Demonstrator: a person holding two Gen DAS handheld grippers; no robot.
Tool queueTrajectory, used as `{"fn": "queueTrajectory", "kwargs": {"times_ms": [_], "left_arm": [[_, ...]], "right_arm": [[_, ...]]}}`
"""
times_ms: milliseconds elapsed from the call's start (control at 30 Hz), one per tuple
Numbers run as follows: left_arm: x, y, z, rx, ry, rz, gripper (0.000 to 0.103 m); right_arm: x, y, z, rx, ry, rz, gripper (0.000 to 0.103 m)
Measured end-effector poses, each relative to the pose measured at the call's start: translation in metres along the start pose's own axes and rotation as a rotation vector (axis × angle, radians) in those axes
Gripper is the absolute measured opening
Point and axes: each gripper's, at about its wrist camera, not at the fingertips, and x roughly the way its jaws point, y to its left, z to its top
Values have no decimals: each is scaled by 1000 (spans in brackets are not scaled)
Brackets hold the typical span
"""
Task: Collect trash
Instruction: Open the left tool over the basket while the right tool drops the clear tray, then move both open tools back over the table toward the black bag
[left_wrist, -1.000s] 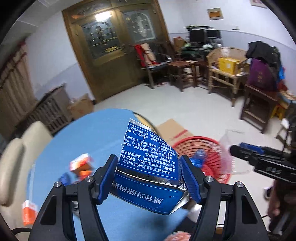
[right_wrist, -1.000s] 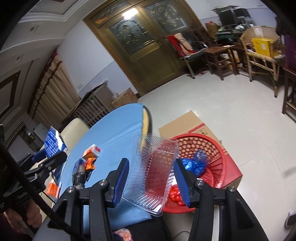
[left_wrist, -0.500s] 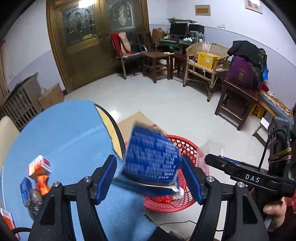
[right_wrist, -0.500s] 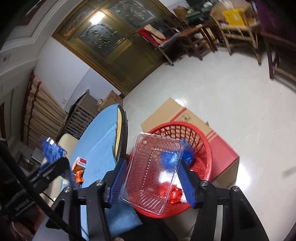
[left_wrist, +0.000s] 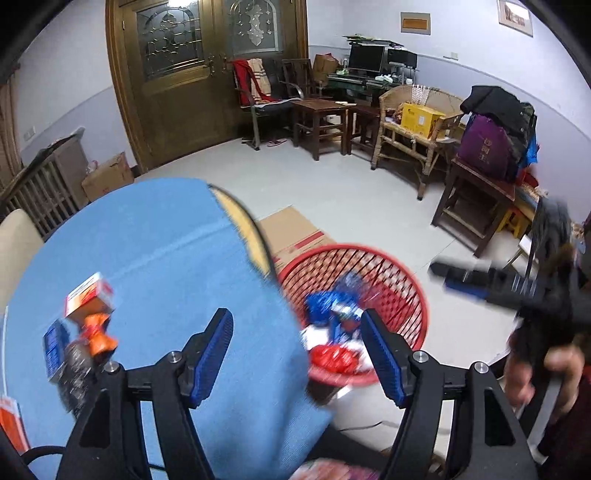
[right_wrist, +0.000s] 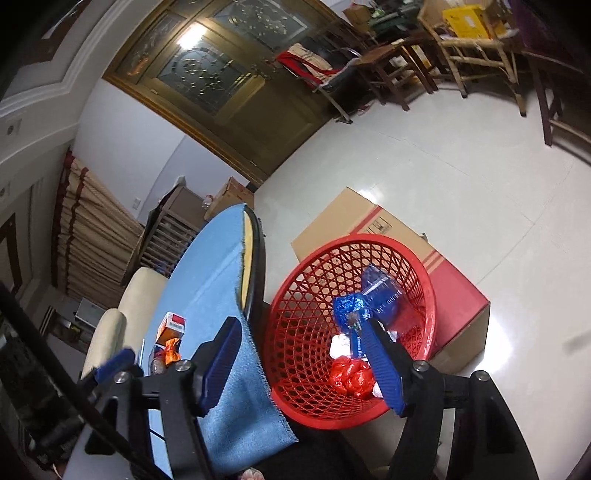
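Both loads gone since earlier frames: blue carton now in red basket beside tabletop. Your left claw wide, empty. Your right claw opening, nothing between jaws.

My left gripper and right gripper: black frames, blue ribbed pads. Red lattice-weave basket at 3 o'clock of the table. In it: crumpled blue printed wrapper, shiny blue foil, red crinkled plastic, something white at 9 o'clock of that. Light blue tablecloth, frayed edge, yellow tabletop under it. Orange-and-white carton, orange wrapper. Tan cardboard box with red side and stripe.
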Motion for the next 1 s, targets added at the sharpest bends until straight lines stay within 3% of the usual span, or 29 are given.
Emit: {"fn": "queueTrajectory", "kwargs": {"times_ms": [233, 533, 667, 1000], "left_arm": [[-35, 54, -79, -76, 18, 166, 72], [-99, 140, -142, -371, -29, 421, 72], [-118, 156, -159, -445, -38, 457, 72], [-140, 162, -189, -482, -48, 474, 72]], "right_arm": [[6, 19, -10, -39, 37, 22, 71], [28, 73, -43, -162, 136, 52, 71], [33, 104, -59, -239, 169, 73, 71], [34, 160, -89, -367, 175, 106, 71]]}}
